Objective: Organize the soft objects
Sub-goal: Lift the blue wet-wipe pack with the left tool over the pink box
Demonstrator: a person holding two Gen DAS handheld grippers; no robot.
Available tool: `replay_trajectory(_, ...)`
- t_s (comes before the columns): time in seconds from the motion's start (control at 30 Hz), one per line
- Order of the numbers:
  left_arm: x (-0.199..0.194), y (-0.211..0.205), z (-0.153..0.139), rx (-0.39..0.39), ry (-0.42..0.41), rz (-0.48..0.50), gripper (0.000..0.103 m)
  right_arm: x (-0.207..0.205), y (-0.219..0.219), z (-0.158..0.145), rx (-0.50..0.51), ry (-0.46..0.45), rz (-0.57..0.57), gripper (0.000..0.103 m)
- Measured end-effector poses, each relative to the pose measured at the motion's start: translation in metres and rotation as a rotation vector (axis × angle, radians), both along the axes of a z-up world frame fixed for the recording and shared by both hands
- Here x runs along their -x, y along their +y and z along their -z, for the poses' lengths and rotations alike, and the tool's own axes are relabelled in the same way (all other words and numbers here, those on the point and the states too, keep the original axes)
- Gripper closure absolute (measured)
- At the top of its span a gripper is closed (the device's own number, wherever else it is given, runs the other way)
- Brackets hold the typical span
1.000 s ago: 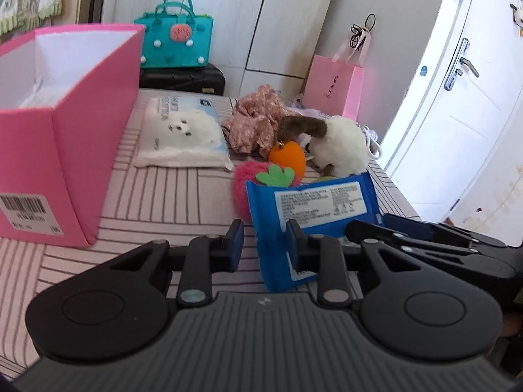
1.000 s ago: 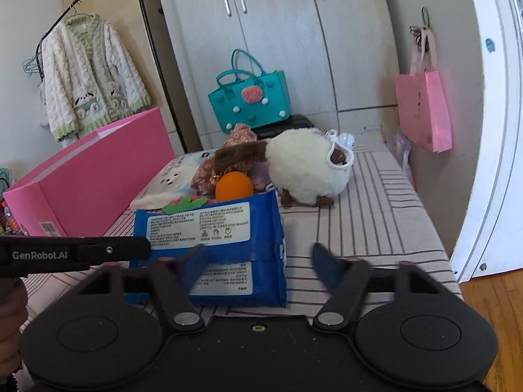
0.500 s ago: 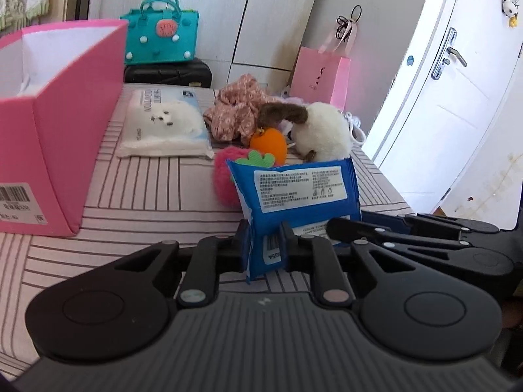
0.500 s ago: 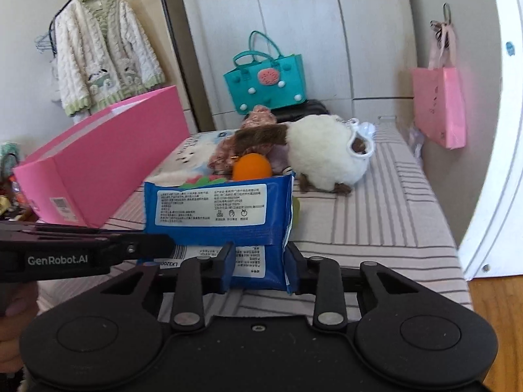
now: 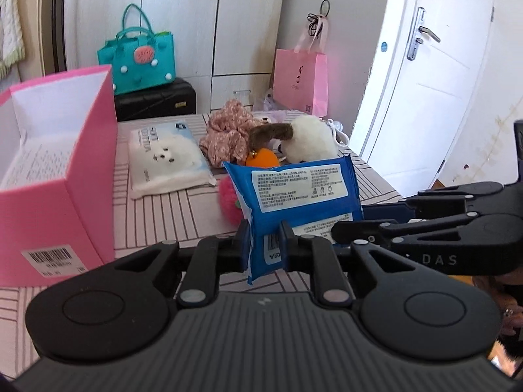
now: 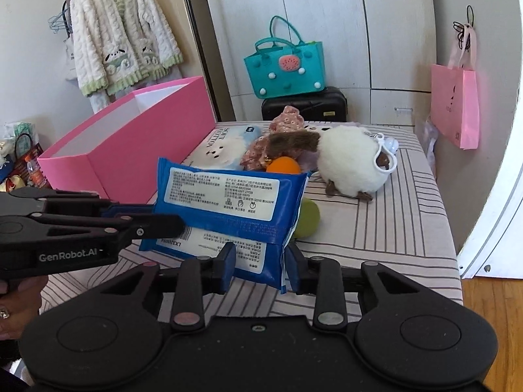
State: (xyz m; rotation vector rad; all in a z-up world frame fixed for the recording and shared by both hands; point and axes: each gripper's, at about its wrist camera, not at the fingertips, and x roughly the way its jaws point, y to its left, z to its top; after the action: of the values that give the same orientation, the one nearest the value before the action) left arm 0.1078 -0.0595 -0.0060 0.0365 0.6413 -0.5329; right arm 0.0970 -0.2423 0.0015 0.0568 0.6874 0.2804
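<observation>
A blue wipes pack [image 5: 294,196] [image 6: 228,199] hangs just above the striped table, held at both ends. My left gripper [image 5: 264,245] is shut on its left end. My right gripper [image 6: 261,263] is shut on its right end; it also shows from the side in the left wrist view [image 5: 369,228], as the left one does in the right wrist view [image 6: 163,222]. Behind the pack lie a pink strawberry plush [image 5: 228,200], an orange ball [image 5: 261,158] [image 6: 282,165], a white fluffy plush [image 5: 310,142] [image 6: 351,163], a floral cloth [image 5: 225,135] and a white tissue pack [image 5: 166,158]. An open pink box [image 5: 59,176] [image 6: 130,143] stands at the left.
A green ball [image 6: 307,219] lies under the pack's right end. A teal bag [image 5: 140,58] on a black case [image 5: 153,103] stands beyond the table [image 6: 392,228]. A pink paper bag [image 6: 454,107] hangs at the right, near the white door [image 5: 425,81]. A person's hand [image 6: 13,307] holds the left gripper.
Both grippers closed on the ends of the blue wipes pack, which lay on the table a second ago. They have since lifted it a little.
</observation>
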Motion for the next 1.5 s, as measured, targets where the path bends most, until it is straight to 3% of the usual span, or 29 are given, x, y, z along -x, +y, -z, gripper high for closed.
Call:
replay_trajectory(0.27, 0.009, 0.021, -0.021, -0.043, -0.059, -0.006, 0.086, 0.005, 0.014, -0.017, -0.032, 0.007, -0.052, 0.065)
replay_trajectory(0.53, 0.018, 0.059, -0.041, -0.007, -0.062, -0.032, 0.086, 0.000, 0.038, -0.032, -0.049, 0.029, -0.145, 0.066)
replay_trajectory(0.63, 0.022, 0.071, -0.047, -0.008, -0.101, -0.045, 0.086, -0.010, 0.046, -0.040, -0.065, 0.053, -0.192, 0.066)
replay_trajectory(0.77, 0.019, 0.091, -0.058, -0.005, -0.132, -0.052, 0.086, -0.017, 0.063, -0.055, -0.043, 0.019, -0.260, 0.066)
replay_trajectory(0.9, -0.002, 0.120, -0.067, 0.055, -0.092, -0.079, 0.086, -0.027, 0.084, -0.071, -0.004, -0.061, -0.309, 0.066)
replay_trajectory(1.1, -0.028, 0.146, -0.089, 0.024, -0.133, -0.168, 0.086, -0.060, 0.115, -0.090, -0.009, -0.147, -0.360, 0.077)
replay_trajectory(1.27, -0.074, 0.169, -0.105, -0.026, -0.141, -0.237, 0.086, -0.098, 0.146, -0.107, -0.018, -0.152, -0.427, 0.078)
replay_trajectory(1.43, -0.138, 0.185, -0.102, -0.085, -0.054, -0.268, 0.086, -0.147, 0.184, -0.110, 0.048, -0.111, -0.461, 0.078)
replay_trajectory(1.5, -0.161, 0.191, -0.095, -0.120, -0.013, -0.274, 0.086, -0.171, 0.195, -0.106, 0.055, -0.077, -0.420, 0.078)
